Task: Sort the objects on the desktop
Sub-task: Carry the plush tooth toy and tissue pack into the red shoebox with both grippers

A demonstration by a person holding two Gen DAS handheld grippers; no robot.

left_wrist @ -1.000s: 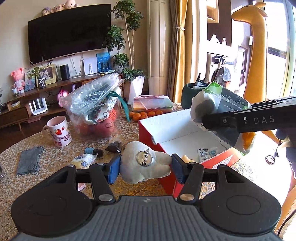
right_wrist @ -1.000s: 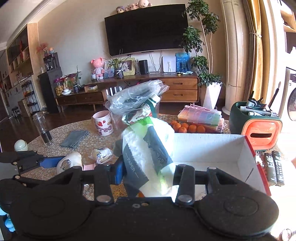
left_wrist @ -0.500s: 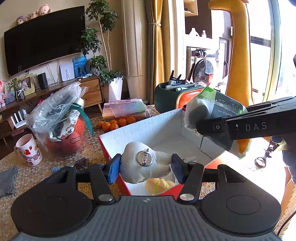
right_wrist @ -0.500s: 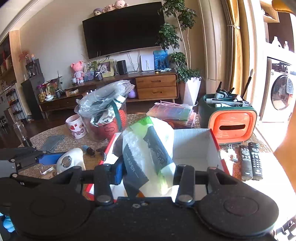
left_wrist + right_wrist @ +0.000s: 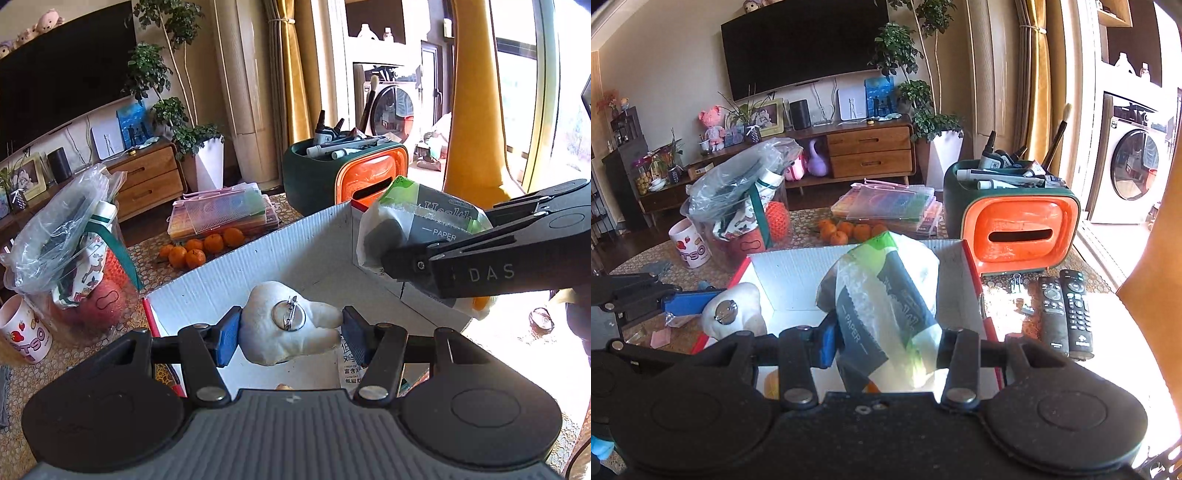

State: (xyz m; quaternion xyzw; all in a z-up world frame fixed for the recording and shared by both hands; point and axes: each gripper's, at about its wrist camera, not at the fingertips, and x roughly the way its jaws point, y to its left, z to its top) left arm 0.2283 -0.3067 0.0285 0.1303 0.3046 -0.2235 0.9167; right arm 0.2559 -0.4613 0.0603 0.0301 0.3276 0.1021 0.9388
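My left gripper [image 5: 288,334] is shut on a white plush badge [image 5: 284,328] with a metal pin on its back, held over the open red-and-white cardboard box [image 5: 280,254]. My right gripper [image 5: 886,347] is shut on a green, grey and white tissue pack [image 5: 882,295], held over the same box [image 5: 798,273]. The tissue pack [image 5: 417,229] and right gripper show at the right of the left wrist view. The plush badge [image 5: 733,314] shows at the left of the right wrist view. Small items lie on the box floor, partly hidden.
A green and orange organiser [image 5: 1015,221] with pens stands behind the box. Two remotes [image 5: 1065,314] lie to its right. Oranges [image 5: 201,247], plastic cases [image 5: 221,214], a bag-filled container [image 5: 70,254] and a mug [image 5: 22,328] sit to the left.
Both grippers have moved right and forward over the box with their loads. The plush badge went from above the table left of the box to over its inside.
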